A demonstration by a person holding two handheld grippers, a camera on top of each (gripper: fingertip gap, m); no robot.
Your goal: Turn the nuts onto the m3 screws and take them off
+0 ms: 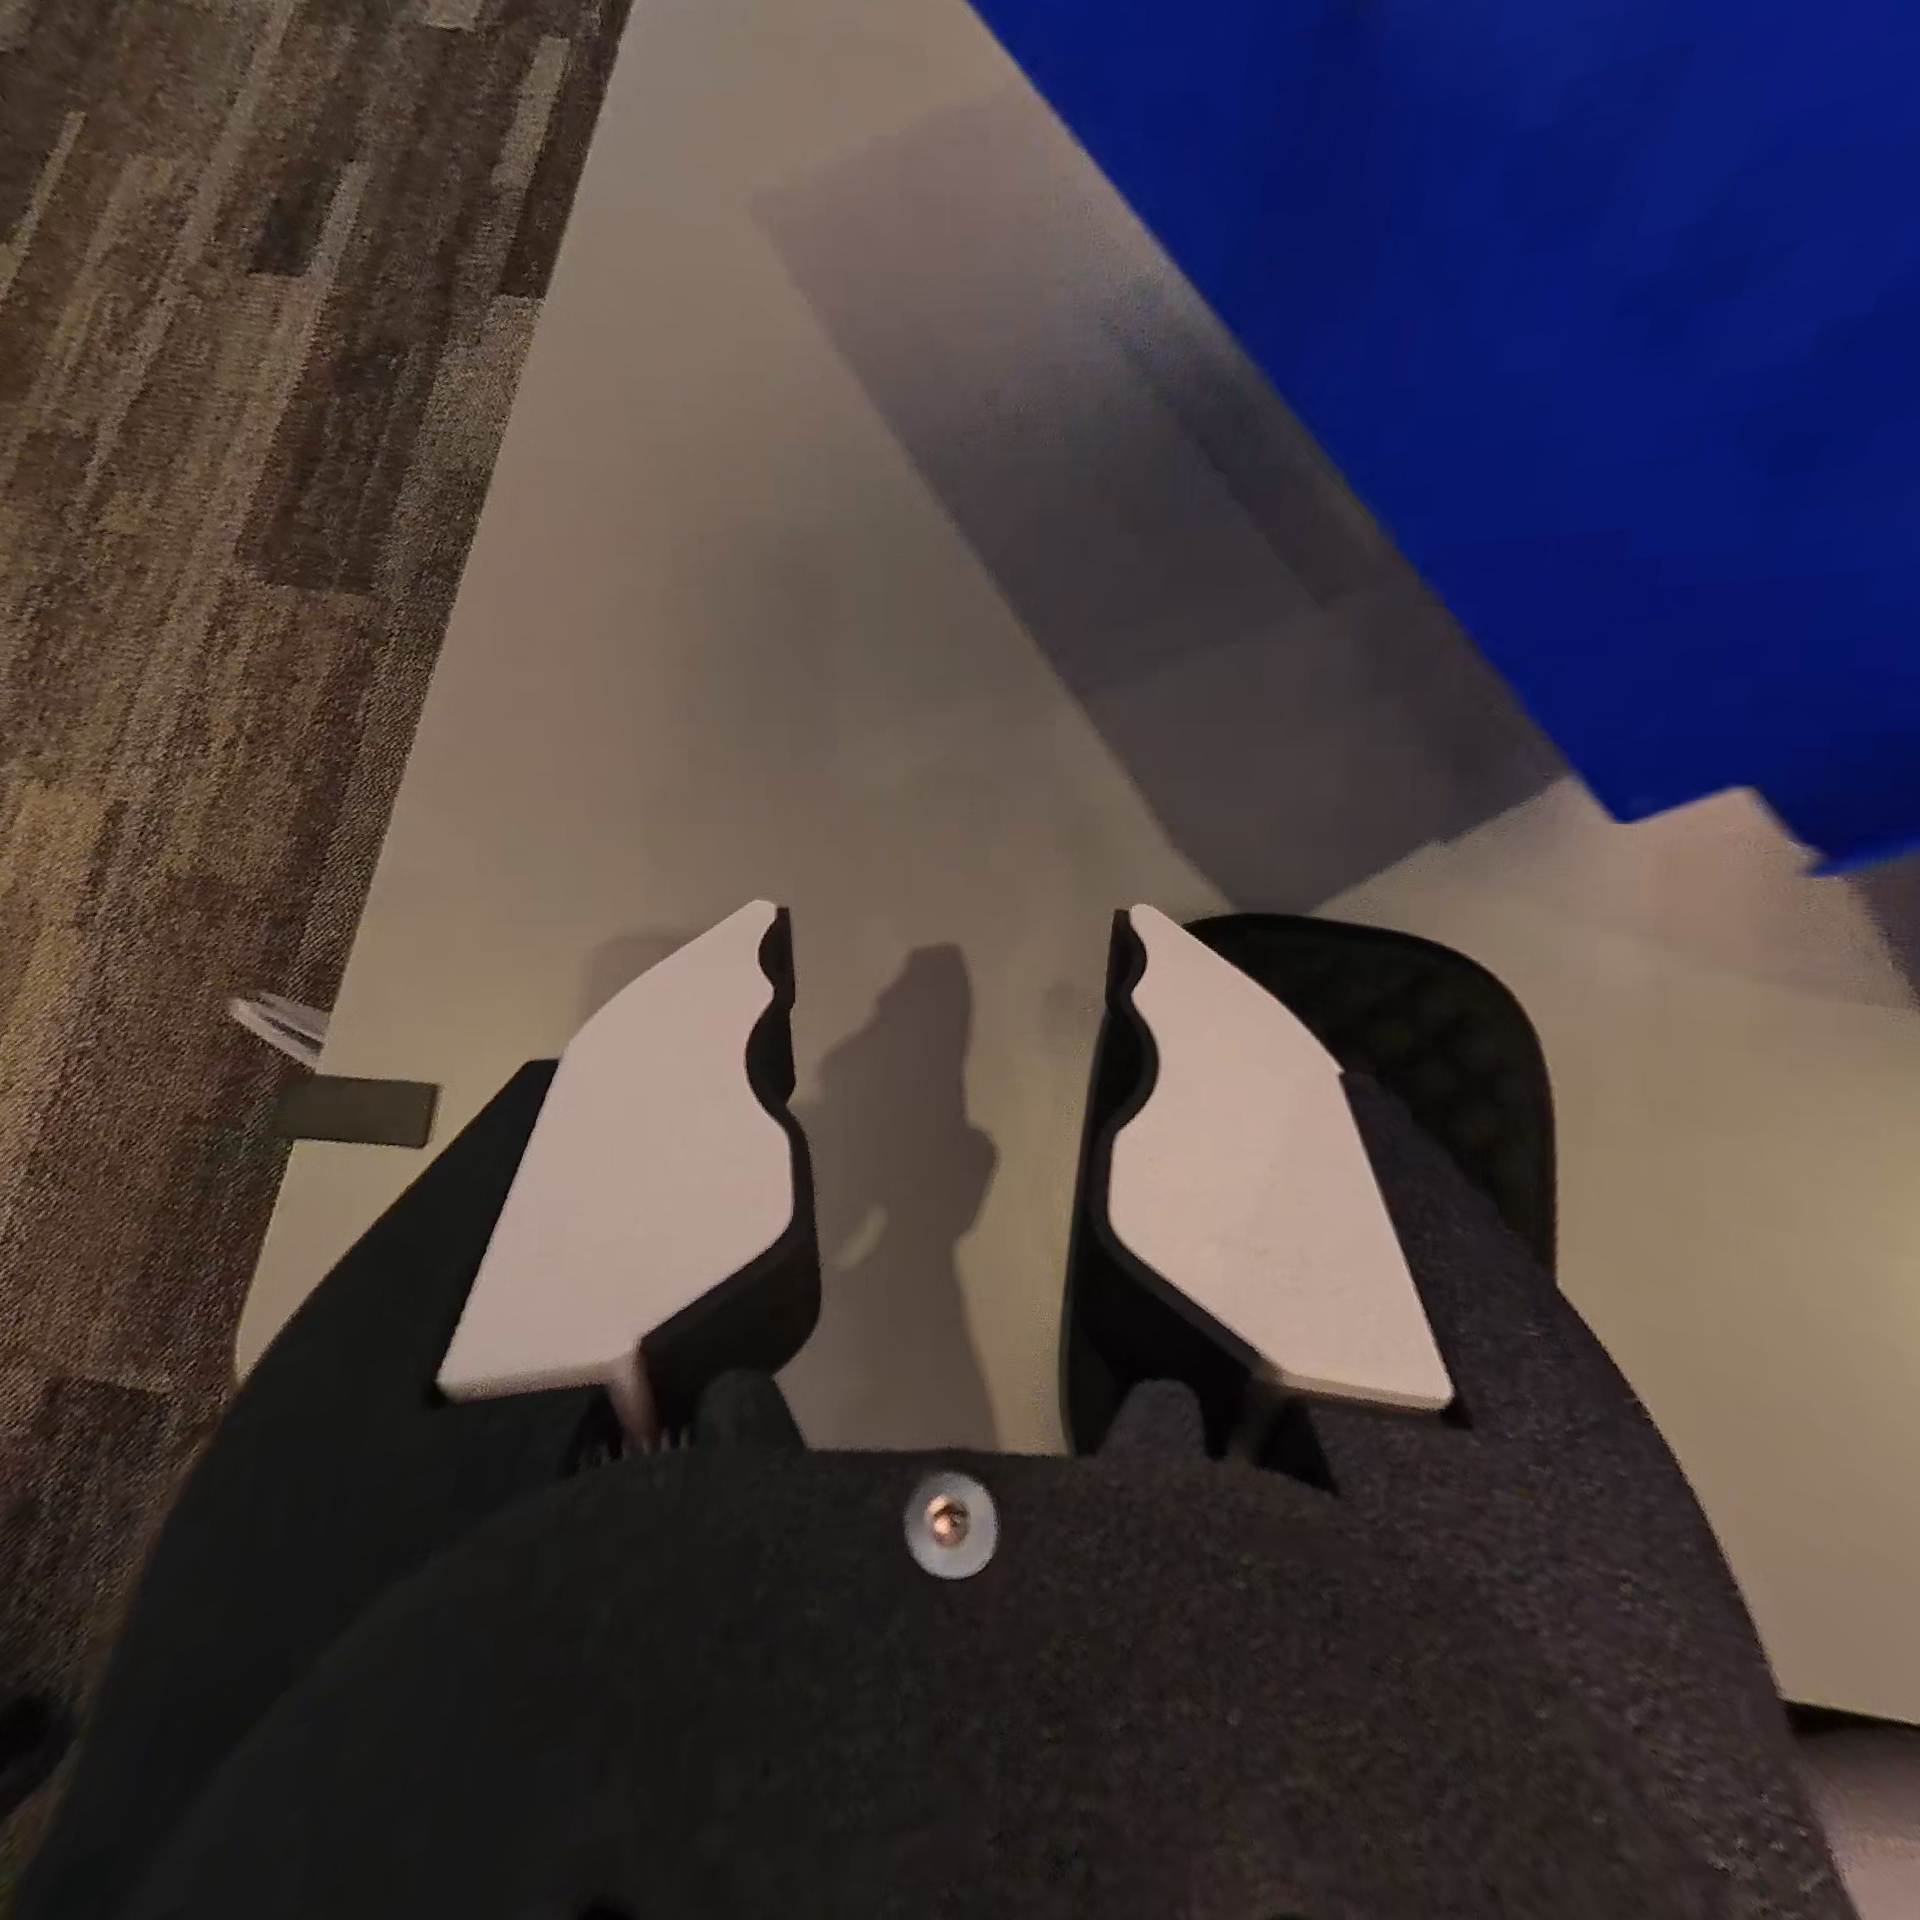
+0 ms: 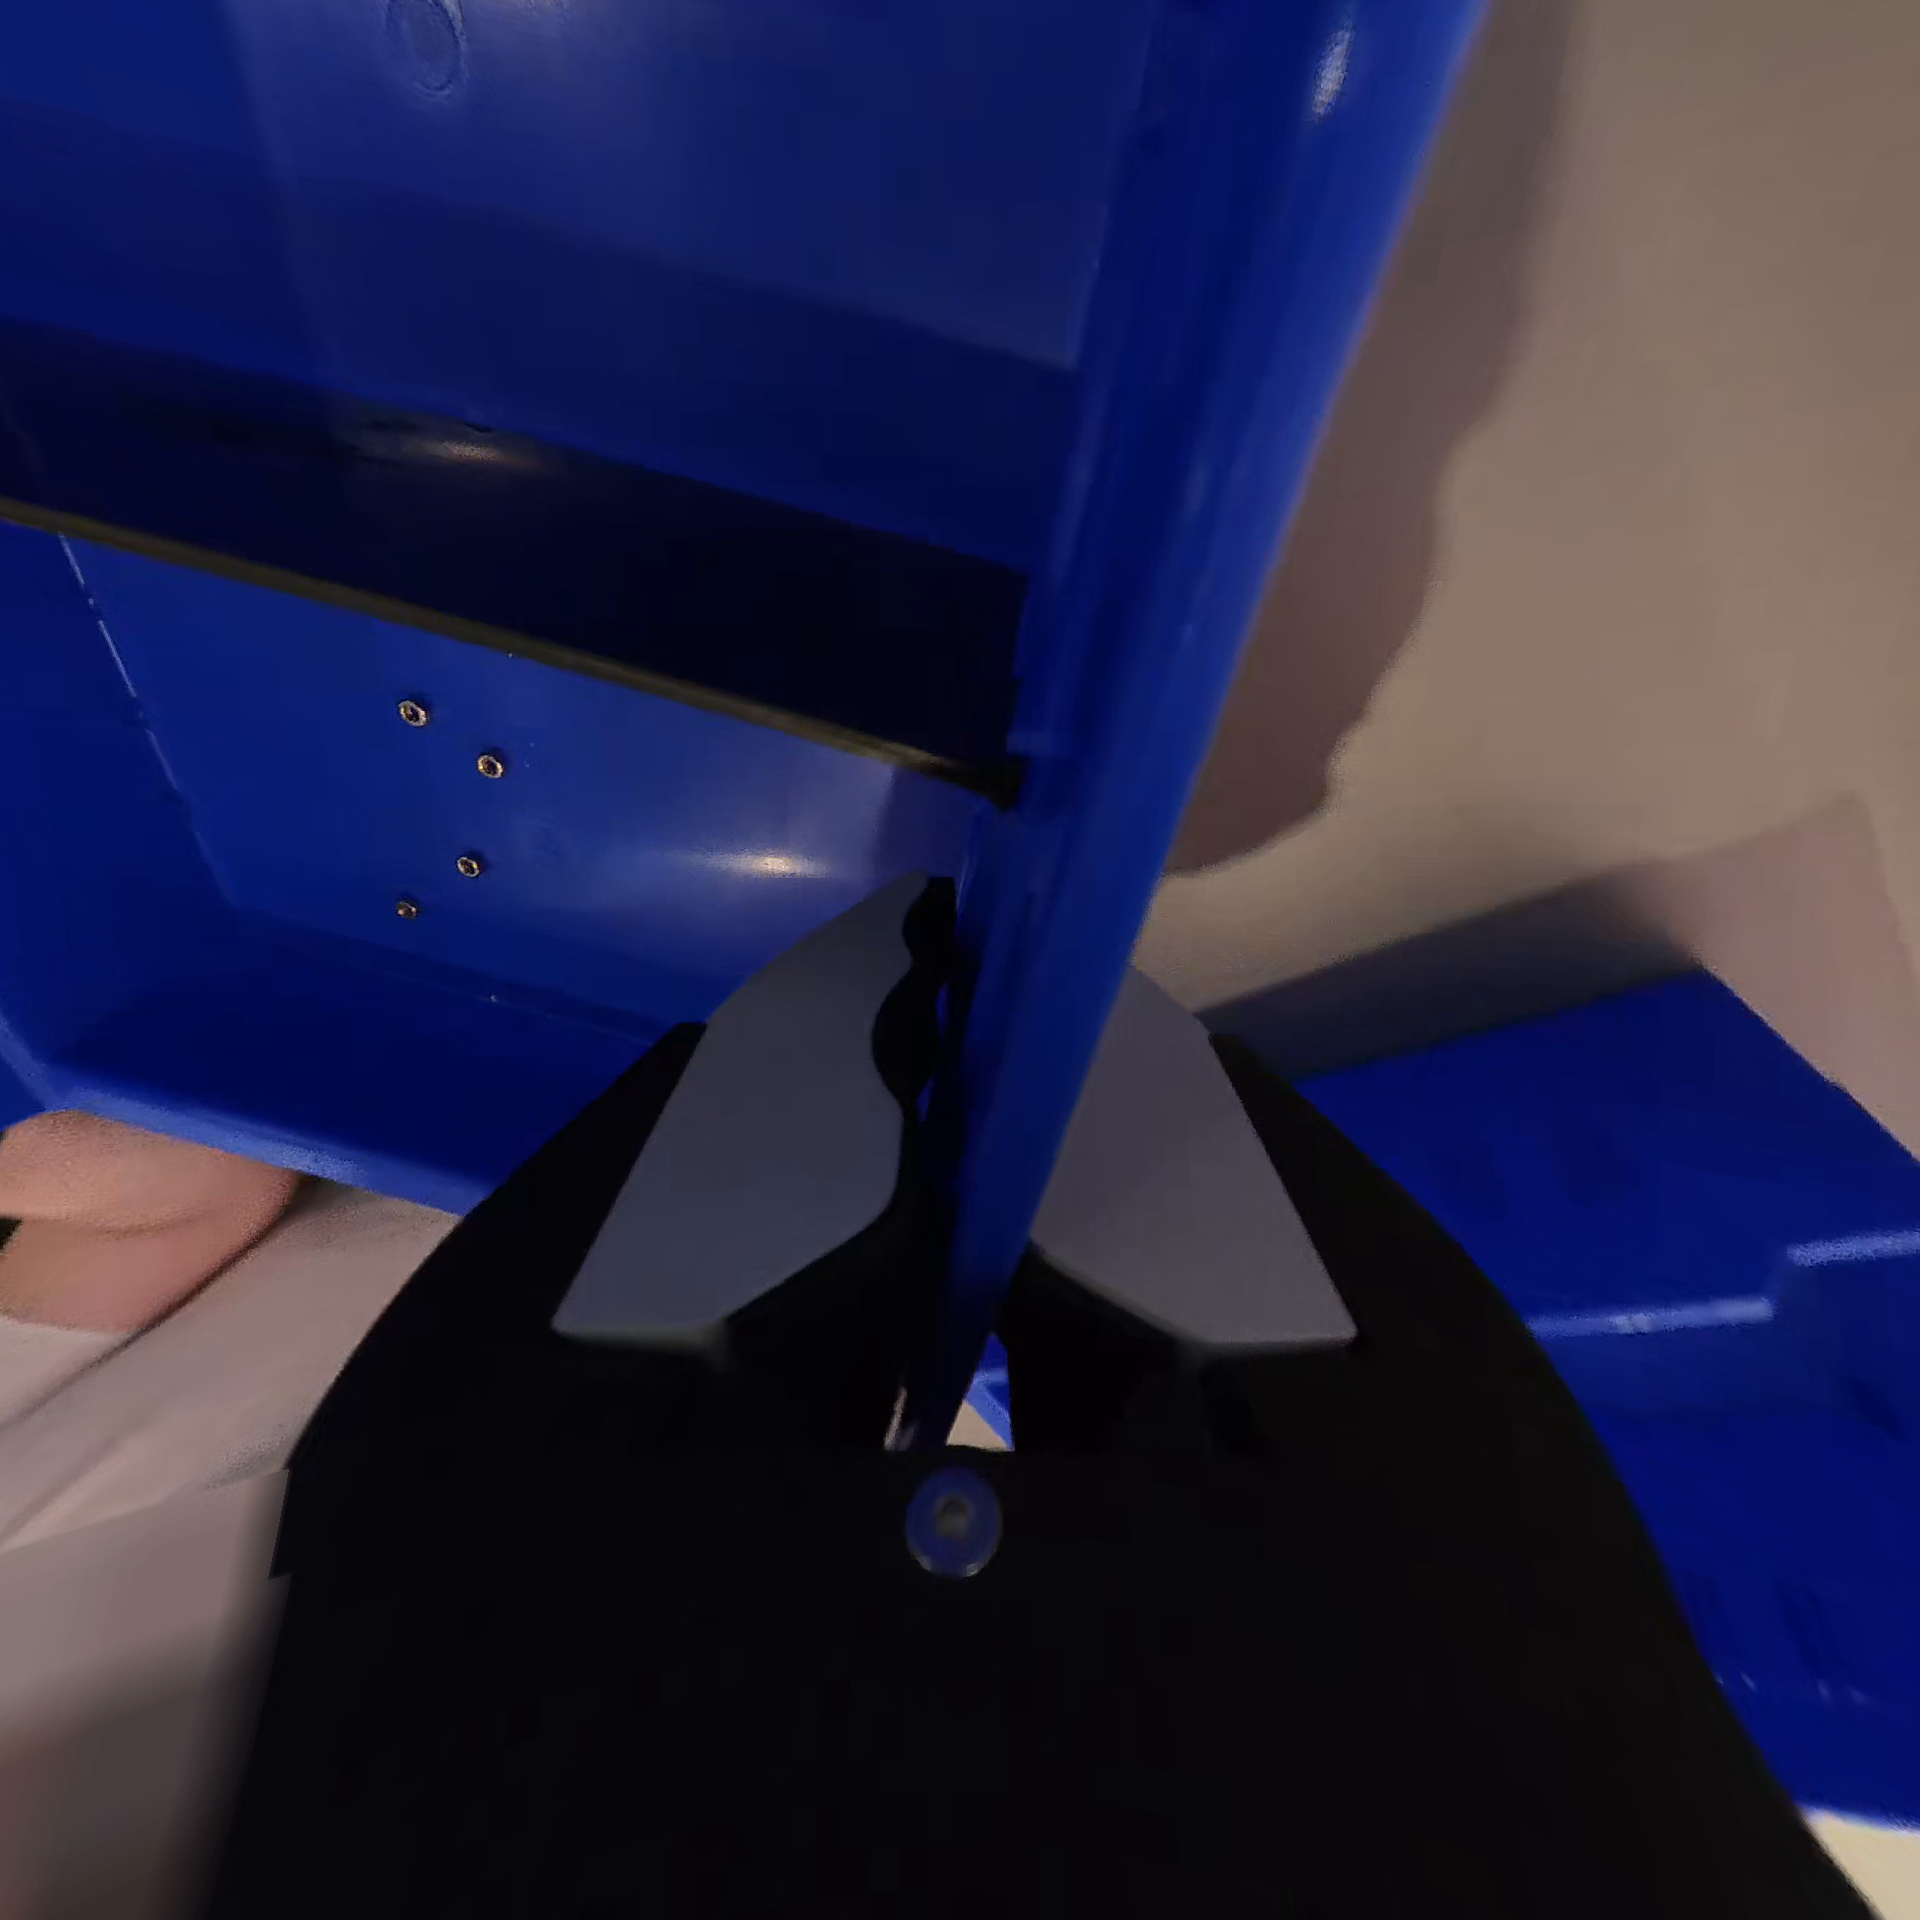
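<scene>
In the right wrist view my right gripper (image 2: 961,925) is shut on the side wall of a blue plastic bin (image 2: 1070,727), one finger inside and one outside, and the bin is tilted up. Several small brass-coloured nuts (image 2: 470,865) lie on the bin's blue floor, left of the gripper. A black divider strip (image 2: 623,665) crosses the bin. In the left wrist view my left gripper (image 1: 951,920) is open and empty above the pale table (image 1: 675,623). The blue bin shows at the upper right of that view (image 1: 1558,312). No screws are visible.
A second blue bin or lid (image 2: 1610,1299) lies on the table to the right of my right gripper. A person's hand (image 2: 125,1195) shows at the lower left below the bin. Carpeted floor (image 1: 208,520) lies beyond the table's left edge. A black curved object (image 1: 1455,1029) sits beside my left gripper's right finger. Tip to tip, the grippers are about 30 centimeters apart.
</scene>
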